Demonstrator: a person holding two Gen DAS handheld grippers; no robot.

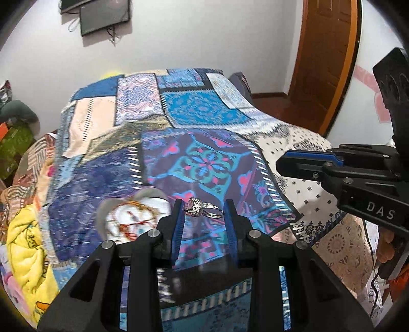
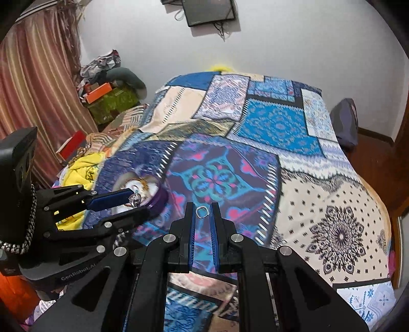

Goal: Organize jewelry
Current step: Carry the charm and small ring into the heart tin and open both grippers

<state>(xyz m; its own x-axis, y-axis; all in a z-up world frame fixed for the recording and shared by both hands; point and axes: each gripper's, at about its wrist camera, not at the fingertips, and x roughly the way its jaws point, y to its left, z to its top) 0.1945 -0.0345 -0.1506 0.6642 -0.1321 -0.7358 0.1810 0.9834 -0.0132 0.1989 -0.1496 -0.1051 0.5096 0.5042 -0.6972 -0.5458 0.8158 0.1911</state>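
Left tongs (image 1: 204, 209) around ring (image 1: 202, 209)

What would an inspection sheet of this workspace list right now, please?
Surface: patchwork bedspread, partly motion-blurred.
Job's things: stone ring; small plain ring; heart-shaped dish holding more jewelry.
Clutter: yellow blanket; boxes.
Grippers: left gripper fingers pinch the stone ring; right gripper fingers pinch the small plain ring.
Cables: black cable beside the right gripper; wires under wall screen.
Surroundings: wooden door; striped curtain.
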